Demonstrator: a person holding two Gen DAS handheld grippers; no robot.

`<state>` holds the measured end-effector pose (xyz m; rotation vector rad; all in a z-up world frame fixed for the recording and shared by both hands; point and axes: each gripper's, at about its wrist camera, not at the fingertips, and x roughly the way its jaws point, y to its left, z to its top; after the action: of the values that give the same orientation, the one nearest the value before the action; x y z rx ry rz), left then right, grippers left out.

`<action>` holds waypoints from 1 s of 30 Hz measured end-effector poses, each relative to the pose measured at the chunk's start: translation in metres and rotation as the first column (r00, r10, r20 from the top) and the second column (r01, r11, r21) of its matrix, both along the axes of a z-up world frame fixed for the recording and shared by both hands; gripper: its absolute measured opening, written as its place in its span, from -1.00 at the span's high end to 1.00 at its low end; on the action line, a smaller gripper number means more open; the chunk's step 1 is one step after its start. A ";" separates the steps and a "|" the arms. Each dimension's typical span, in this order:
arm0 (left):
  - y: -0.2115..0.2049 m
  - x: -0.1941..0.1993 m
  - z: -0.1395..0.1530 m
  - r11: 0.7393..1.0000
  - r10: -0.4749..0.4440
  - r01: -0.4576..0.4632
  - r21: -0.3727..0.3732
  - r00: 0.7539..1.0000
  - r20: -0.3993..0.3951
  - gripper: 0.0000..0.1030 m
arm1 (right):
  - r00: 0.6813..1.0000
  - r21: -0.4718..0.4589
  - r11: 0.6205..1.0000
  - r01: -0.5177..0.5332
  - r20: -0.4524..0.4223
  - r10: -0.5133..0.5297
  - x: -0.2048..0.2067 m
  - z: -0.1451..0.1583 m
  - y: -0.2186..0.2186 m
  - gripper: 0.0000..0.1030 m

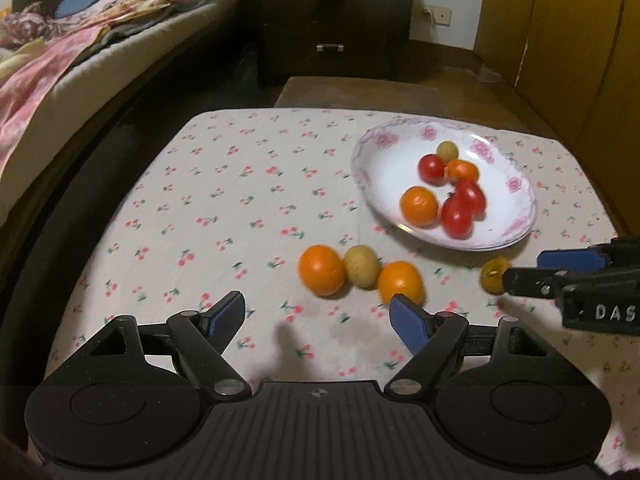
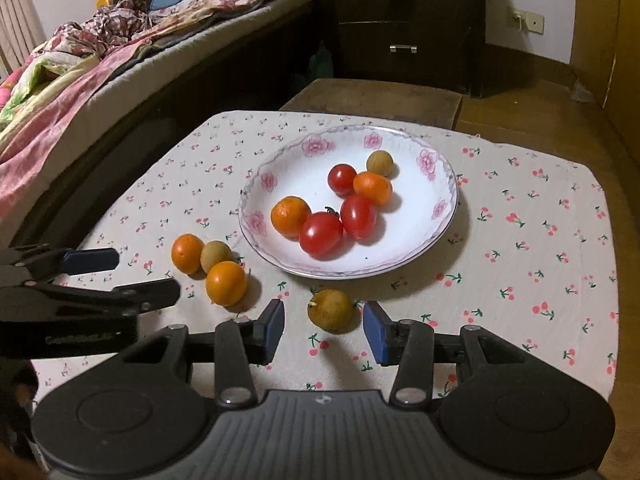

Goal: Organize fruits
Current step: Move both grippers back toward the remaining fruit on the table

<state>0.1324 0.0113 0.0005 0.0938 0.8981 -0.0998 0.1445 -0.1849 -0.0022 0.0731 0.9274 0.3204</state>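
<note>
A white floral plate (image 2: 408, 258) (image 1: 380, 196) holds several fruits: red tomatoes, small oranges and a tan longan. On the cloth beside it lie two oranges (image 2: 226, 283) (image 2: 187, 253) with a tan longan (image 2: 215, 255) between them; they show in the left wrist view too, with the nearer orange (image 1: 400, 282). A yellow-brown fruit (image 2: 331, 309) (image 1: 494, 275) lies on the cloth just ahead of my right gripper (image 2: 324, 330), which is open with a finger on each side of it. My left gripper (image 1: 318, 314) is open and empty, close behind the two oranges.
The table is covered with a cherry-print cloth (image 2: 540, 264). A bed with heaped bedding (image 2: 80, 76) runs along the left. A dark drawer cabinet (image 2: 400, 24) stands behind, and a brown stool (image 2: 376, 98) is at the table's far edge.
</note>
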 end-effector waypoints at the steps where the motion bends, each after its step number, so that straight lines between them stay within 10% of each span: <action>1: 0.003 0.000 -0.001 1.000 0.007 -0.007 -0.001 1.000 0.001 -0.62 | 1.000 -0.004 1.000 0.001 0.000 -0.001 0.001 -0.001 0.001 0.17; 30: 0.003 0.029 -0.023 0.997 -0.073 0.076 -0.032 0.994 0.076 -0.58 | 0.999 -0.005 0.999 -0.037 -0.037 0.037 0.018 -0.024 0.011 0.17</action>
<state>0.1615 0.0142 -0.0224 0.0979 0.8177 -0.1804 0.1629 -0.1737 -0.0267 0.0570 0.9668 0.3518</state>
